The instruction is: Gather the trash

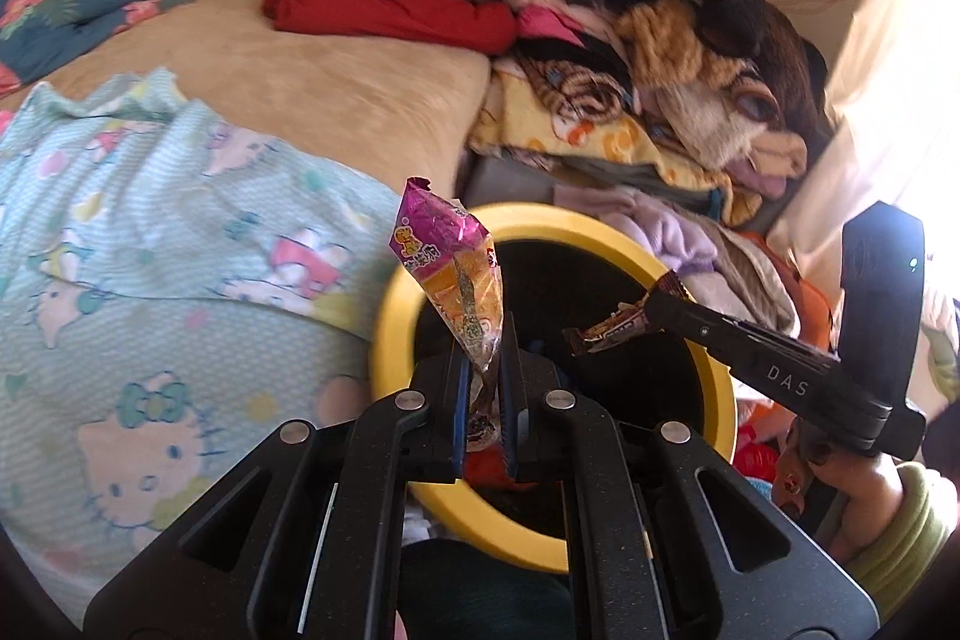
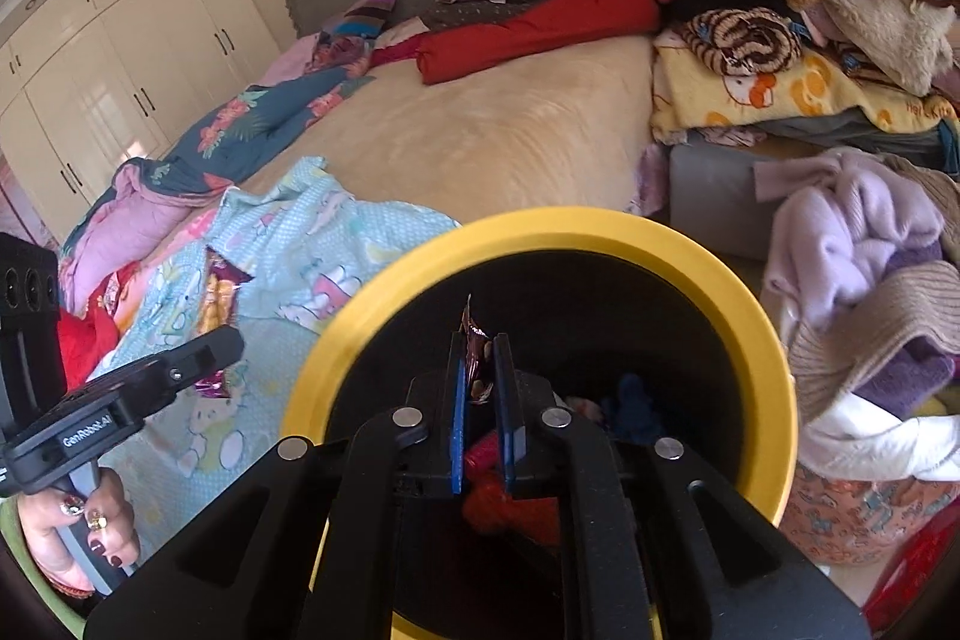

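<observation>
The left gripper [image 1: 486, 370] is clamping tight on a purple-and-orange snack wrapper [image 1: 453, 274], and that wrapper is sticking upright out of the pads, just over the left rim of the yellow bin [image 1: 390, 334]. Left of the bin, the pale blue cartoon-print quilt [image 1: 150, 268] is spreading across the tan bed [image 1: 336, 82]. From the right wrist view, the person's left hand [image 2: 78, 532] is wrapping around the handle down at the left of the bin.

Over the bin's dark mouth, the right gripper [image 2: 480, 382] is pinching a brown snack wrapper [image 2: 477, 340], pads pressing on it, jaws barely parted and the wrapper poking up between them. In the left wrist view that same wrapper [image 1: 618, 325] is hanging off the gripper tip right above the bin opening. Something red is lying inside the bin. Behind and right of the bin, a heap of clothes [image 1: 630, 40] is piling up, with a lilac sweater [image 2: 852, 220] just beside the rim.
</observation>
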The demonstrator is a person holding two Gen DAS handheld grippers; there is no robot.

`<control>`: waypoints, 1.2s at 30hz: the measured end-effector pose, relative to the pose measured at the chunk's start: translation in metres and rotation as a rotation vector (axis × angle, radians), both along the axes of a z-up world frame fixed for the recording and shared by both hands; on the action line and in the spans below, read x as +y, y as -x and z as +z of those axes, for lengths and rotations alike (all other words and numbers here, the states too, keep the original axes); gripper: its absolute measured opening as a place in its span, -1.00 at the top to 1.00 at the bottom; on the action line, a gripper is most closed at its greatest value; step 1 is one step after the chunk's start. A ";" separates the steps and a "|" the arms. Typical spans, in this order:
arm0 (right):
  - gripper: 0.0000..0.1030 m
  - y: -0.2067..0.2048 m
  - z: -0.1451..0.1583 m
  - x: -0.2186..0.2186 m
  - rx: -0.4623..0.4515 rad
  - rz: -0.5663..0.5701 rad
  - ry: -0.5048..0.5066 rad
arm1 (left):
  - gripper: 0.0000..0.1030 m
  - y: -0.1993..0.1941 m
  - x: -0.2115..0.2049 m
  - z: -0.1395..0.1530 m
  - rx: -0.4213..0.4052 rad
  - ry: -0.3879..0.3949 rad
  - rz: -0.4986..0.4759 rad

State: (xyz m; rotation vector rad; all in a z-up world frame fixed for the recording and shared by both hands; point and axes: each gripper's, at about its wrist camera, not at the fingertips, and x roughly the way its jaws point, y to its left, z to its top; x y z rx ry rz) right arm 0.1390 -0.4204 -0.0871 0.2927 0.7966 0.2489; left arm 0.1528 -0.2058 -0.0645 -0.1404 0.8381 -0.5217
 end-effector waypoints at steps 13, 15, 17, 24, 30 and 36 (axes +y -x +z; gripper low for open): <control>0.27 0.025 0.003 -0.024 0.024 0.017 0.029 | 0.87 -0.007 -0.056 -0.019 0.048 -0.078 -0.091; 0.12 0.031 0.007 -0.025 0.014 0.016 0.039 | 0.60 -0.008 -0.058 -0.020 0.056 -0.081 -0.090; -0.01 0.037 0.011 -0.026 -0.004 0.017 0.050 | 0.43 -0.008 -0.058 -0.019 0.054 -0.086 -0.085; -0.53 0.056 0.031 -0.023 -0.086 -0.002 0.106 | -0.24 -0.003 -0.046 -0.015 0.048 -0.101 -0.038; -0.71 0.065 0.045 -0.013 -0.141 -0.020 0.106 | -0.69 0.005 -0.028 -0.003 0.014 -0.128 0.019; -0.84 0.070 0.054 0.005 -0.177 -0.014 0.110 | -0.78 0.013 0.003 0.010 -0.018 -0.145 0.095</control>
